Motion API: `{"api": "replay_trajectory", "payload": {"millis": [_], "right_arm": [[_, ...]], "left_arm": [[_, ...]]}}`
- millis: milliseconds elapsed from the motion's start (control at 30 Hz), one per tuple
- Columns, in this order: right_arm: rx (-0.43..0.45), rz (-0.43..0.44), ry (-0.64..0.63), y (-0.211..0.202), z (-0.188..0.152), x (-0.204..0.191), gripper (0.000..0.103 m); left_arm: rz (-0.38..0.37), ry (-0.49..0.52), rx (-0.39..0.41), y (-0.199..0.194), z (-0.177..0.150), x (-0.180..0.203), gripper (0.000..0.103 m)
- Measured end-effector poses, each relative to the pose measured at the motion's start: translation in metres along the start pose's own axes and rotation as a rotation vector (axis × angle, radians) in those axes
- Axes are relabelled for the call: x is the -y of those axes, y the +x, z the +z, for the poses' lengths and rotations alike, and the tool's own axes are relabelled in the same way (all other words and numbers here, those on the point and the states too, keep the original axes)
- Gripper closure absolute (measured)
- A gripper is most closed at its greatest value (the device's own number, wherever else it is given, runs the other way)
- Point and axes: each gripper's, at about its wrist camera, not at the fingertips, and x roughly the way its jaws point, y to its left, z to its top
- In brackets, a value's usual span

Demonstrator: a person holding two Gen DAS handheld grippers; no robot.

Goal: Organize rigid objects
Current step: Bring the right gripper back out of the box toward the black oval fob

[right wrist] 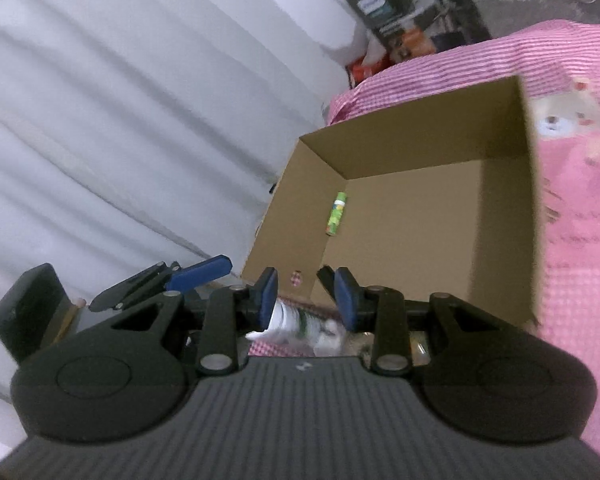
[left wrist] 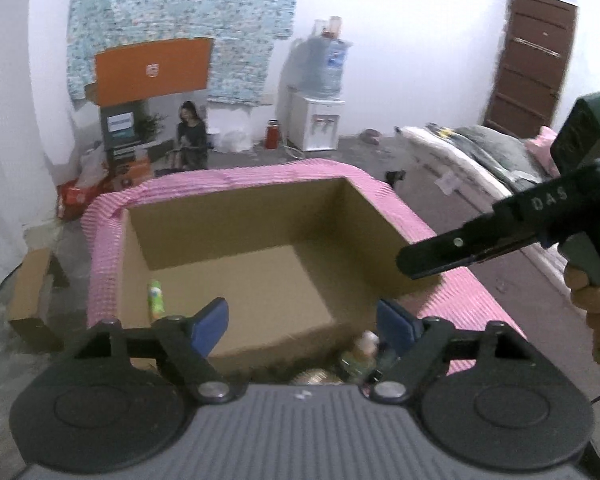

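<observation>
While the left gripper (left wrist: 300, 320) has its fingers wide apart with nothing between them, the right gripper (right wrist: 306, 300) has its fingers partly apart too, and a white bottle (right wrist: 296, 320) lies in the gap; I cannot tell if they press on it. Past the fingers sits the box (right wrist: 380, 160) on a pink cloth (right wrist: 572, 240). Only one green tube (right wrist: 337, 214) lies inside. More bottles (left wrist: 360, 356) wait just outside, so the job looks barely started.
</observation>
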Motion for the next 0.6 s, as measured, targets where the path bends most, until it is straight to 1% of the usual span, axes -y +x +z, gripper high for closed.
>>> {"api": "replay_trajectory", "payload": {"millis": [133, 233, 300, 367, 467, 533, 600], "right_arm": [[0.017, -0.045, 0.011, -0.023, -0.049, 0.017, 0.071], [0.014, -0.071, 0.041, -0.028, -0.080, 0.035, 0.071], [0.016, -0.106, 0.051, -0.027, -0.098, 0.046, 0.071], [0.017, -0.140, 0.060, -0.026, -0.110, 0.053, 0.071], [0.006, -0.168, 0.069, -0.020, -0.124, 0.064, 0.071], [0.001, -0.201, 0.049, -0.014, -0.126, 0.067, 0.071], [0.001, -0.233, 0.021, -0.012, -0.124, 0.067, 0.071]], "left_arm": [[-0.033, 0.008, -0.024, 0.005, -0.021, 0.016, 0.020], [-0.051, 0.022, -0.061, 0.016, -0.039, 0.029, 0.020], [-0.051, 0.035, -0.084, 0.025, -0.051, 0.037, 0.020], [-0.049, 0.042, -0.107, 0.033, -0.063, 0.043, 0.020], [-0.064, 0.049, -0.155, 0.047, -0.079, 0.052, 0.020], [-0.051, 0.071, -0.177, 0.057, -0.087, 0.059, 0.021], [-0.043, 0.096, -0.183, 0.066, -0.090, 0.066, 0.024]]}}
